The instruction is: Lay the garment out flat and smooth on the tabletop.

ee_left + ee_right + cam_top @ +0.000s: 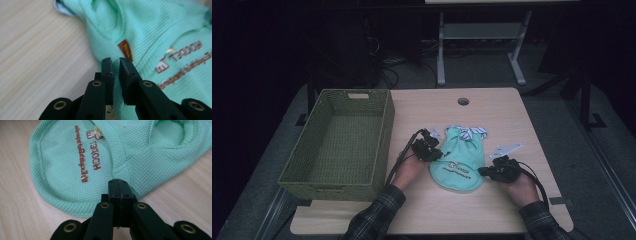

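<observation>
A small mint-green garment [459, 162] with brown lettering lies flat in the middle of the wooden table [497, 110]. Its blue-and-white striped trim [470, 132] is at the far end. My left gripper [439, 155] is at the garment's left edge. In the left gripper view its jaws [116, 61] stand a narrow gap apart above the edge of the cloth [150, 25], near a brown label [125, 49], with nothing pinched. My right gripper [482, 171] is at the right lower edge. Its jaws [119, 181] are pressed together on a ridge of the cloth [75, 157] at a seam.
An empty green woven basket [327, 191] stands along the table's left side, close to my left forearm. A round cable hole [463, 101] sits near the table's far edge. Beyond the table are a dark floor and a grey metal stand [482, 30].
</observation>
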{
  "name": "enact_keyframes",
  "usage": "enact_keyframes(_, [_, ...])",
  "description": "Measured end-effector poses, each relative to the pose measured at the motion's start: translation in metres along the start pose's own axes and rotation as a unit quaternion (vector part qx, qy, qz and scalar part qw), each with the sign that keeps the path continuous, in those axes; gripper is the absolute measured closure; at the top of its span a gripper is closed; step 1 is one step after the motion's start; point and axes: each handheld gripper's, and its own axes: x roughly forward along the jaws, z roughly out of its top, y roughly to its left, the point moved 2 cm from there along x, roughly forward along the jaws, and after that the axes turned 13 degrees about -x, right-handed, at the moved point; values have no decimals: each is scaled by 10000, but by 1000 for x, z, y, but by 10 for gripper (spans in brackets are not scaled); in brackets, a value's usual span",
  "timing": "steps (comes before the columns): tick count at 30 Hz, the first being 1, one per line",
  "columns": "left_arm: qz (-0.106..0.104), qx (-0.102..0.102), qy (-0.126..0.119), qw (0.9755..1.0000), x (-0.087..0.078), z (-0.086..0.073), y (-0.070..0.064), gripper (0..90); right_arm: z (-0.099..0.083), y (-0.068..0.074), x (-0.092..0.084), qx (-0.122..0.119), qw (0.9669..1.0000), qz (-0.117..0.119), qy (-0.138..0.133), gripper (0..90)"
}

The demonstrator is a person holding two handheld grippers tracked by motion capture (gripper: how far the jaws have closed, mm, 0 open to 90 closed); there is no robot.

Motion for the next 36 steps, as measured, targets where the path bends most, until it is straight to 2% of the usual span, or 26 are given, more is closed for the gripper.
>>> enact_keyframes(9, [-82,44,1,10000,-1,-8,-6,838,-1,1,-1,-38,10000,-1,27,900])
enact_keyframes(18, [-426,171,181,9988,-14,-29,-27,839,-1,3,-4,-94,9999,-31,120,899])
enact_keyframes(21, [-535,179,225,9982,-17,-33,-33,839,-3,0,-6,-140,9997,-105,142,899])
enact_keyframes(27, [-834,201,205,9961,-15,-38,-50,838,-7,-9,-9,-42,9996,-257,145,899])
enact_keyframes(29, [-897,291,227,9953,-14,-38,-55,833,-9,-12,-11,-15,9994,-319,144,899])
enact_keyframes(31, [-907,390,252,9948,-15,-37,-56,821,-11,-15,-12,-4,9992,-374,149,899])
enact_keyframes(35, [-848,295,80,9959,-21,-31,-52,789,-12,-16,-15,15,9992,-386,129,899])
enact_keyframes(36, [-722,244,-7,9971,-25,-26,-46,770,-12,-13,-18,-20,9992,-388,118,899])
